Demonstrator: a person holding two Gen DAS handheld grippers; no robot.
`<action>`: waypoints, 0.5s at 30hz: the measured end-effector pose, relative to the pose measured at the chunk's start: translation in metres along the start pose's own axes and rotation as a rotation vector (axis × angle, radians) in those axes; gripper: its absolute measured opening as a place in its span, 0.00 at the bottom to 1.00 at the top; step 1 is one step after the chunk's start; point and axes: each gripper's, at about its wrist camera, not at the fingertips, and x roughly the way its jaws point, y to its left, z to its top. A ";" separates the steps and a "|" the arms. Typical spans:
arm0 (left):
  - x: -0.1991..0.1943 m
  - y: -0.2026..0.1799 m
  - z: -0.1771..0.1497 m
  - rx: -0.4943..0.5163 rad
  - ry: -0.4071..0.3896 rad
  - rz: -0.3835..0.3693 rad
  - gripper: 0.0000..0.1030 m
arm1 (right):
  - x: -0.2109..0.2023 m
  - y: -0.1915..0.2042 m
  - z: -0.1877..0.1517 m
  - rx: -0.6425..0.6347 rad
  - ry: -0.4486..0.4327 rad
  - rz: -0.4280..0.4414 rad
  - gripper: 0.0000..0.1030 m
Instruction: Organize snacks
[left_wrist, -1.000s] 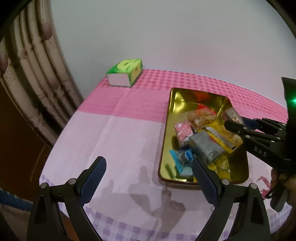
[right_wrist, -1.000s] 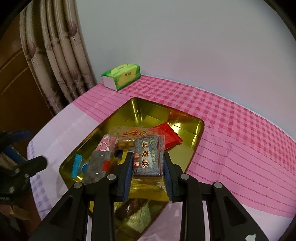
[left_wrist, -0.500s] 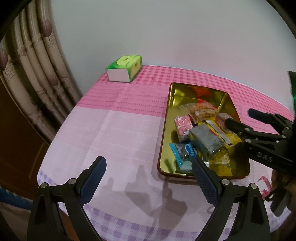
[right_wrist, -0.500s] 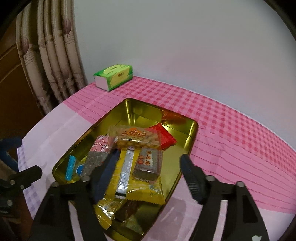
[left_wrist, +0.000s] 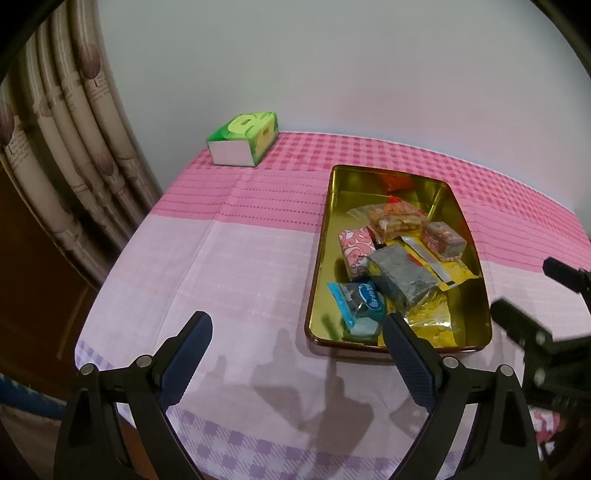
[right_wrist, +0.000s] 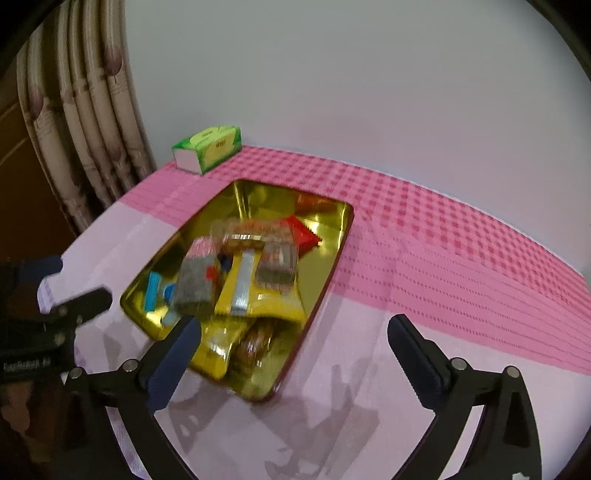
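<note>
A gold metal tray on the pink tablecloth holds several wrapped snacks. Among them are a grey block, a pink packet, a blue packet and a clear bag of nuts. A brown sesame bar lies on a yellow packet. My right gripper hovers above the tray's near corner. Its jaws are opening wide with nothing between them. My left gripper stands open and empty over the cloth, left of the tray's near end.
A green tissue box sits at the far left corner of the table, next to curtains. The wall runs along the table's far edge. Pink cloth lies bare left and right of the tray.
My right gripper let go of the brown sesame bar, which now lies in the tray. Its jaws spread wide and it drew back toward the tray's near corner. The left gripper kept still.
</note>
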 end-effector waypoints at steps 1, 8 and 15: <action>0.000 -0.001 0.000 0.002 0.001 0.001 0.91 | -0.002 0.003 -0.003 -0.012 0.003 -0.008 0.98; -0.002 -0.009 -0.003 0.025 0.002 -0.002 0.91 | -0.010 0.012 -0.011 -0.038 0.014 0.004 0.98; -0.003 -0.010 -0.003 0.029 -0.009 0.004 0.91 | -0.010 0.018 -0.014 -0.059 0.017 -0.002 0.98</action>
